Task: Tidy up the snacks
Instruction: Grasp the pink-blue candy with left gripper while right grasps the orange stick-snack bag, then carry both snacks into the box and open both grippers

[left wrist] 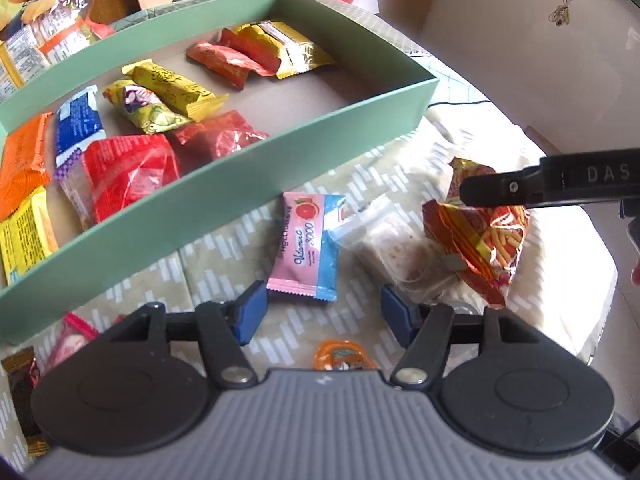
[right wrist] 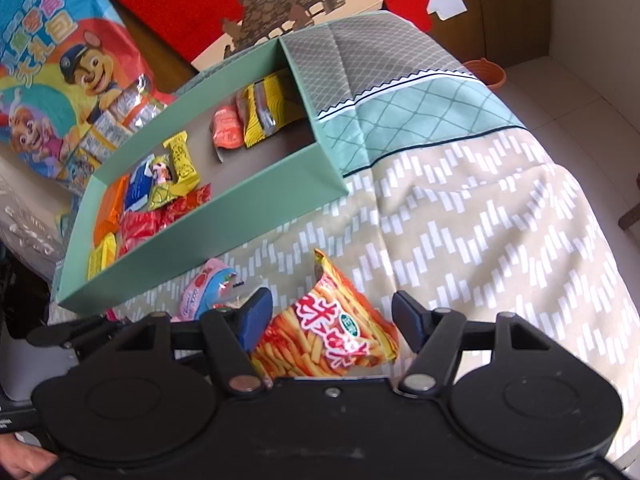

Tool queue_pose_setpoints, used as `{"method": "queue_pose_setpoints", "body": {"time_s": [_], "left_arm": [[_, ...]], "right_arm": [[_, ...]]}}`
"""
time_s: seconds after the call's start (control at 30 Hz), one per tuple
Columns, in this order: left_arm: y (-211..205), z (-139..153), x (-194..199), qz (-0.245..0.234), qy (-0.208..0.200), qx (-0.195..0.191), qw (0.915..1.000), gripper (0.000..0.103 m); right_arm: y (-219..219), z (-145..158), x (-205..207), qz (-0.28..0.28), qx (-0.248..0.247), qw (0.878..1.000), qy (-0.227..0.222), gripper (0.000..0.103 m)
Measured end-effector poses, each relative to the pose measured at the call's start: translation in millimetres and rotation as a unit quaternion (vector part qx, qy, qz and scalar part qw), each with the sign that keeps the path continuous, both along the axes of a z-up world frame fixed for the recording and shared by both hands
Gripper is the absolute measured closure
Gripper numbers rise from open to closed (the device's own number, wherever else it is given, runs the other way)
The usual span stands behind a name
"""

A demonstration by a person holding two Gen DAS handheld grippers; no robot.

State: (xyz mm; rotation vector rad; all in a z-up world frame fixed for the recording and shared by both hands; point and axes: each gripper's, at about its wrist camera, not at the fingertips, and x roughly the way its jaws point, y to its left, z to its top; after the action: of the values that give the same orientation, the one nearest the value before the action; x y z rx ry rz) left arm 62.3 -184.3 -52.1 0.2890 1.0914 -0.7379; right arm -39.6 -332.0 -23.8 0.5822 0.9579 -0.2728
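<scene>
In the left wrist view the left gripper is nearest, its two blue pads spread wide with nothing between them, above a patterned beige cloth with white dashes that covers the surface. Just under the gripper body lies a small round orange candy wrapper, and at the lower left edge there are a pink wrapped sweet and a dark brown wrapped sweet. A little farther, between the pads in the picture, lies a pink and light blue snack packet with a grapefruit picture, flat on the cloth. Beside it to the right lies a clear plastic bag with a pale snack inside, and touching that bag is an orange-red foil packet with a picture of fried sticks. In the right wrist view the right gripper is also spread open, and this same packet lies on the cloth between its two pads; I cannot tell if a pad touches it. Behind these things stands a shallow mint-green cardboard box, open at the top. Inside it, at the near left end, are a yellow packet, an orange packet, a blue and white packet and two red foil packets; in the middle lie two yellow bars; at the far end lie orange, red and golden packets close together. Behind the box, at the far left, stands a large colourful bag with cartoon dogs, and farther back a red and brown printed carton.
</scene>
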Motion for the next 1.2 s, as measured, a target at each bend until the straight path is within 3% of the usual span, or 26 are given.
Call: {"method": "queue_pose_setpoints", "body": {"time_s": [0.1, 0.23, 0.33, 0.37, 0.4, 0.43, 0.57, 0.67, 0.77, 0.87, 0.93, 0.97, 1.0, 1.03, 1.07, 1.2], "left_arm": [[4.1, 1.3, 5.5, 0.018, -0.024, 0.012, 0.9995, 0.041], [1.2, -2.5, 18.5, 0.036, -0.014, 0.008, 0.9992, 0.036], [-7.6, -4.4, 18.4, 0.034, -0.024, 0.003, 0.9991, 0.038], [-10.5, -5.5, 16.8, 0.032, -0.035, 0.005, 0.9988, 0.045], [-12.5, -5.5, 14.1, 0.028, -0.05, 0.011, 0.9983, 0.064], [-12.9, -4.6, 12.2, 0.02, -0.053, 0.009, 0.9983, 0.071], [-2.1, -2.6, 8.2, 0.02, -0.031, -0.005, 0.9993, 0.071], [7.0, -0.6, 5.4, 0.026, -0.018, -0.012, 0.9994, 0.069], [7.8, -0.6, 8.4, 0.03, -0.024, -0.008, 0.9992, 0.066], [4.2, -1.2, 11.4, 0.029, -0.032, -0.007, 0.999, 0.06], [2.7, -1.8, 9.9, 0.028, -0.042, -0.004, 0.9987, 0.063], [2.0, -1.8, 8.6, 0.029, -0.049, 0.0, 0.9984, 0.074], [2.5, -1.2, 8.5, 0.032, -0.048, 0.0, 0.9984, 0.075], [4.2, -0.1, 9.0, 0.037, -0.041, -0.004, 0.9985, 0.078], [6.7, 2.8, 9.6, 0.042, -0.031, -0.013, 0.9986, 0.088], [14.9, 22.6, 8.1, 0.046, -0.018, -0.037, 0.9981, 0.088]], "right_arm": [[-4.9, 6.9, -11.6, -0.022, 0.013, 1.0, -0.004, 0.036], [-3.9, 9.6, -22.4, -0.033, 0.054, 0.998, 0.003, 0.036], [0.5, 6.3, -23.3, -0.033, 0.09, 0.995, 0.016, 0.036], [1.6, 4.3, -21.4, -0.034, 0.098, 0.994, 0.02, 0.036], [1.5, 2.2, -17.7, -0.038, 0.102, 0.994, 0.026, 0.036], [1.1, 1.0, -13.9, -0.044, 0.1, 0.994, 0.029, 0.036], [-2.1, -1.5, 5.4, -0.065, 0.072, 0.995, 0.035, 0.036], [9.2, -4.2, 19.4, -0.042, 0.035, 0.998, 0.044, 0.036], [27.7, -11.7, 25.0, -0.008, -0.006, 0.998, 0.056, 0.05], [38.6, -12.5, 17.4, 0.017, -0.038, 0.997, 0.059, 0.052], [40.6, -11.1, 10.2, 0.022, -0.041, 0.997, 0.06, 0.052], [37.8, -9.8, 6.5, 0.022, -0.041, 0.997, 0.058, 0.054], [37.1, -8.0, 3.5, 0.025, -0.044, 0.997, 0.053, 0.063], [37.6, -5.7, 1.7, 0.032, -0.047, 0.997, 0.048, 0.065], [37.3, -2.0, 0.9, 0.038, -0.047, 0.997, 0.042, 0.067], [26.8, 22.0, 4.7, 0.037, -0.048, 0.998, 0.002, 0.067]]}}
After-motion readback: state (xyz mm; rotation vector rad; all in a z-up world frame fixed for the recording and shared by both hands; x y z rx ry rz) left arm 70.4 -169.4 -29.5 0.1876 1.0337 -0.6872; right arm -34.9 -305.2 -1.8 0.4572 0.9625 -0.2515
